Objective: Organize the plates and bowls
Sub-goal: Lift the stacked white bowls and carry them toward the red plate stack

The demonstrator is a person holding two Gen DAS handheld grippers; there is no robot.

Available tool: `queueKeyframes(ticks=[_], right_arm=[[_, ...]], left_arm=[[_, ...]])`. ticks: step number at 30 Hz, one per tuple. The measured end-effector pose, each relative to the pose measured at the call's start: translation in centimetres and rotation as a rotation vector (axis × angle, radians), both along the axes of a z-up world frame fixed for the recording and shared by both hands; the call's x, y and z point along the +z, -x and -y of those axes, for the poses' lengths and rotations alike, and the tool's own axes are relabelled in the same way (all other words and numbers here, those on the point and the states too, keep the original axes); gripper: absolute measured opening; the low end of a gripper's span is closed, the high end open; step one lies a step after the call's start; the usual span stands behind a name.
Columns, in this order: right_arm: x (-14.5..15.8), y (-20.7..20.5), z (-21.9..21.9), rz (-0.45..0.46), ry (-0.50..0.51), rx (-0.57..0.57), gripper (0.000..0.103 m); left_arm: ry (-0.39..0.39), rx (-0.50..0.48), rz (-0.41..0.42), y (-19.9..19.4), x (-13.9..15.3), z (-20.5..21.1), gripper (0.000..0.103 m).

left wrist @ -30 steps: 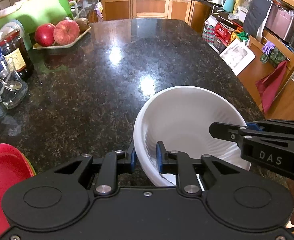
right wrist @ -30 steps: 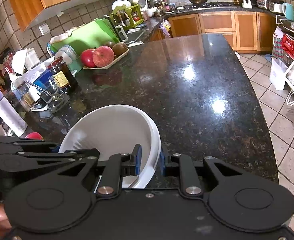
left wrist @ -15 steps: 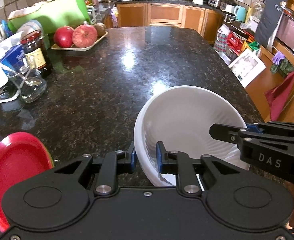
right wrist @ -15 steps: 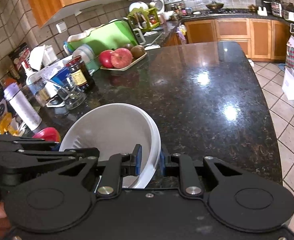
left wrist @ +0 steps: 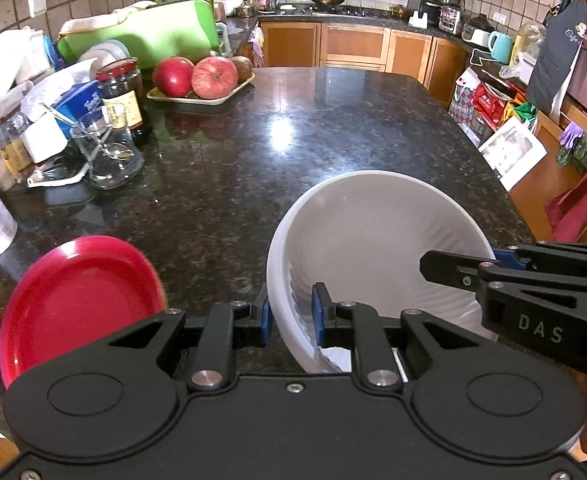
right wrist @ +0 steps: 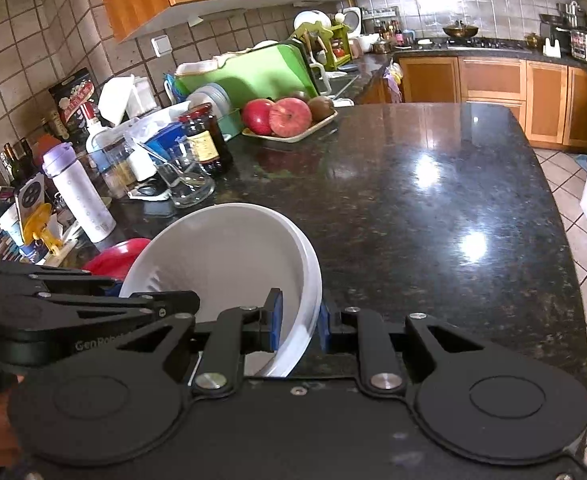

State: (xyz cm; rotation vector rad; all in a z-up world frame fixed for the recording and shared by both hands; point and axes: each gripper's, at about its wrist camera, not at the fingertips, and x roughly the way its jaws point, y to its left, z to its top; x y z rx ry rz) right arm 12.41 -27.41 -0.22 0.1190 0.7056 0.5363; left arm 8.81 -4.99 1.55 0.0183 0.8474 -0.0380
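My left fingers [left wrist: 291, 316] pinch the near rim of the white bowl [left wrist: 377, 248], one pad inside and one outside; my right fingers [right wrist: 296, 322] clamp the opposite rim the same way. I judge two grips keep this wide, light bowl level above the worktop [left wrist: 253, 168]. The red plate [left wrist: 77, 300] lies just left of the bowl. My own housings hide the bowl's base, so I cannot tell whether it touches down.

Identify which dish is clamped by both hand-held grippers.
The white bowl: the left hand-held gripper and right hand-held gripper clamp its rim; the red plate is ungripped.
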Motion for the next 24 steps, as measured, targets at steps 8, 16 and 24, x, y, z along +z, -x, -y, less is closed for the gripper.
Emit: queueKeyframes(ticks=[8,16,24], right_arm=[[0.5,1.5,-5.5,-0.017,-0.009,-0.009,0.021],[0.9,2.3,-12.1,-0.024,-0.016,0.000,0.021],[0.5,2.1,-17.2,-0.042,0.000,0.019,0.021]], left_arm=[[-0.020,-0.026,-0.007,1.4,0.7,-4.7,0.026],[-0.039,-0.035,-0.011,2.6,1.4,-10.1,0.026],[-0.054,-0.023,-0.015,3.0,1.2,-14.7,0.026]])
